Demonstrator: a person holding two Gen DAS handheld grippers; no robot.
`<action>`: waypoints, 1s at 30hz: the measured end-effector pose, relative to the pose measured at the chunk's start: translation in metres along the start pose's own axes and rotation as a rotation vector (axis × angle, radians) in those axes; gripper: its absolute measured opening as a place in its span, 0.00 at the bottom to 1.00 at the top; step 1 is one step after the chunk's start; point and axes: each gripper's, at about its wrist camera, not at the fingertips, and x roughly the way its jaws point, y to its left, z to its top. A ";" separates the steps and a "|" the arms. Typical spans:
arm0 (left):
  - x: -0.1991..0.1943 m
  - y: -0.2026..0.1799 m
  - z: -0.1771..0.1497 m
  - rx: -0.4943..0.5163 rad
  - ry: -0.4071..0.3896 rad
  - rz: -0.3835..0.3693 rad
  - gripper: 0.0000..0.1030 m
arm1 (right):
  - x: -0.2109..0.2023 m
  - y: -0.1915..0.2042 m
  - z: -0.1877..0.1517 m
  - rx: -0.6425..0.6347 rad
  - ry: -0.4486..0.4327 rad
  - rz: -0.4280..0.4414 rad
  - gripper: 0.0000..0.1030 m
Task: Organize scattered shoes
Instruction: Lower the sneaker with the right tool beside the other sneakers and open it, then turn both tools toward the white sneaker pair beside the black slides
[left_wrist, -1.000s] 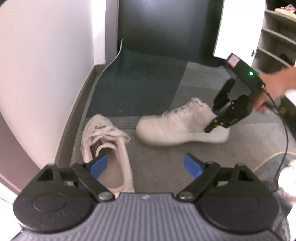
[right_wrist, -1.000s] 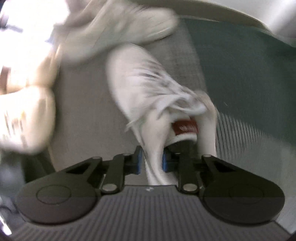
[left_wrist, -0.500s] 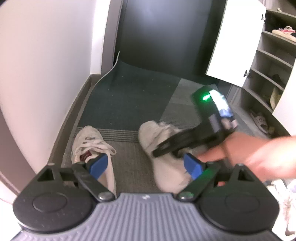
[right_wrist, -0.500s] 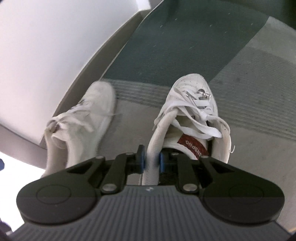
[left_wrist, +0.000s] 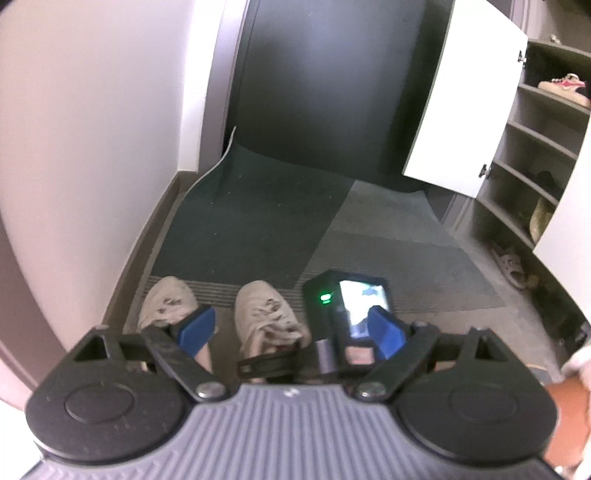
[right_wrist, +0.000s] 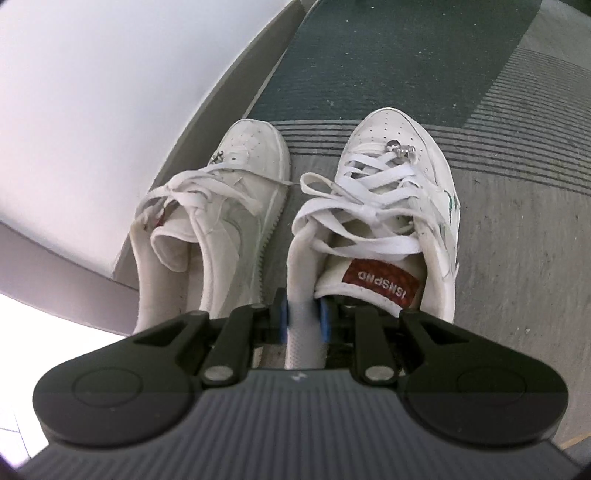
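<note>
Two white lace-up sneakers stand side by side on the mat, toes pointing away. In the right wrist view the right sneaker (right_wrist: 391, 206) has a red tongue label and the left sneaker (right_wrist: 225, 218) sits beside the wall. My right gripper (right_wrist: 302, 314) is shut on the left collar of the right sneaker. In the left wrist view both sneakers show, the left one (left_wrist: 166, 306) and the right one (left_wrist: 264, 314). My left gripper (left_wrist: 291, 330) is open and empty above them. The right gripper's body (left_wrist: 347, 314) lies just ahead of it.
A white wall with a grey skirting (right_wrist: 207, 122) runs along the left. A dark green and grey mat (left_wrist: 266, 221) covers the floor. An open shoe cabinet (left_wrist: 535, 155) with a white door (left_wrist: 465, 103) stands at the right, with shoes on its shelves and a sandal (left_wrist: 511, 264) at its foot.
My right gripper has swung the right sneaker round and brought it beside the left one, toes now aligned. The left gripper has risen and tilted up; it stays open.
</note>
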 end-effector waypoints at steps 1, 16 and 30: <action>0.001 -0.002 0.000 -0.003 0.001 0.000 0.88 | 0.002 0.001 0.000 0.006 0.000 0.003 0.22; 0.012 -0.061 -0.005 0.047 -0.002 -0.284 1.00 | -0.095 -0.067 -0.029 0.080 -0.133 0.160 0.78; -0.009 -0.189 0.139 0.360 0.024 -0.259 1.00 | -0.269 -0.221 -0.052 0.425 -0.422 -0.164 0.78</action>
